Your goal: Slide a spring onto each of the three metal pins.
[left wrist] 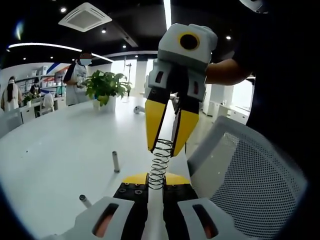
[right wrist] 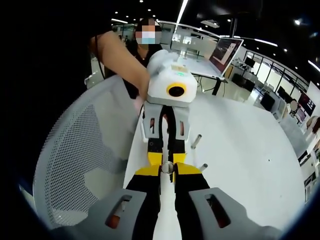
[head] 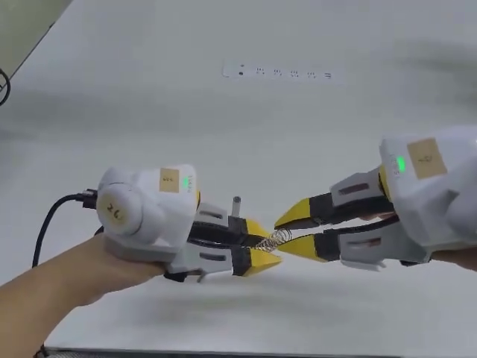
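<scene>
A thin coiled steel spring (left wrist: 160, 162) spans the gap — left gripper (left wrist: 156, 182) clamped on one end, right gripper (left wrist: 166, 148) pinching the other — seemingly readied for threading; next, align it over the upright grey metal pin (head: 236, 204) farther back.

Bright overhead ceiling strips (left wrist: 166, 12); soft shadows on white table (head: 298, 134); fisheye edges warped.

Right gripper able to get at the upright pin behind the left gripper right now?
Probably not yet: the right gripper and left gripper both pinch the spring; the table around the upright pin looks open.
</scene>
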Available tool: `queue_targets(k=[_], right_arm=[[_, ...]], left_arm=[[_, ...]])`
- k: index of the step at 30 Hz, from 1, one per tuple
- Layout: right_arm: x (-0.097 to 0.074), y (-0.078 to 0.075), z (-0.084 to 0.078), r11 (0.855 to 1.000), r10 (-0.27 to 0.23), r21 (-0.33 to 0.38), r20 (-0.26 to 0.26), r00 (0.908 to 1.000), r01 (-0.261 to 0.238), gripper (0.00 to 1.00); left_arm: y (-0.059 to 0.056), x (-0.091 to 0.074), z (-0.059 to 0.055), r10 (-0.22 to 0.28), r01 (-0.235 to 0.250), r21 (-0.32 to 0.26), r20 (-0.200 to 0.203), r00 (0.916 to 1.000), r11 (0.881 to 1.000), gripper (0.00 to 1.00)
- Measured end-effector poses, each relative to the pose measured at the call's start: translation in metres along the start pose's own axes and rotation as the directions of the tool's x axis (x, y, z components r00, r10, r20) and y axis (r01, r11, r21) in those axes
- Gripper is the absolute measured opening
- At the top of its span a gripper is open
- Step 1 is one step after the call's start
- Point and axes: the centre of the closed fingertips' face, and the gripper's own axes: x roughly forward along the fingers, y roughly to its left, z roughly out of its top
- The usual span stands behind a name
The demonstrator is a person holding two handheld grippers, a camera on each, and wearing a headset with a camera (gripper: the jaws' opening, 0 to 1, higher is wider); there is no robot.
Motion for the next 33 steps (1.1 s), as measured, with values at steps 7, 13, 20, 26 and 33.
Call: queue_targets(k=[7, 13, 20, 26, 33], right_arm=[[0.001, -0.001, 0.004, 1.000, -0.018, -0.001, 0.023, 0.9996, 0.018, 0.06], [0.003, -0.001, 0.011, 0.999, -0.023, 0.028, 0.051, 0.9984, 0.022, 0.07], [0.004, 0.000, 0.014, 0.999, -0.031, 0.041, 0.071, 0.9970, 0.028, 0.06], [0.004, -0.001, 0.016, 0.999, -0.033, 0.045, 0.071, 0.9969, 0.030, 0.06], [0.005, -0.001, 0.016, 0.999, -0.024, 0.027, 0.047, 0.9986, 0.023, 0.06]], left_arm=[[0.002, -0.001, 0.001, 0.008, -0.008, 0.002, 0.001, 1.0000, 1.000, 0.02], [0.002, 0.000, 0.002, 0.010, -0.010, 0.007, 0.002, 0.9999, 1.000, 0.02], [0.001, -0.001, 0.000, 0.014, -0.014, 0.013, -0.005, 0.9999, 1.000, 0.02], [0.001, -0.003, 0.002, 0.015, -0.015, 0.007, -0.001, 0.9999, 1.000, 0.02], [0.002, -0.005, 0.003, 0.021, -0.021, 0.008, -0.003, 0.9998, 1.000, 0.03]])
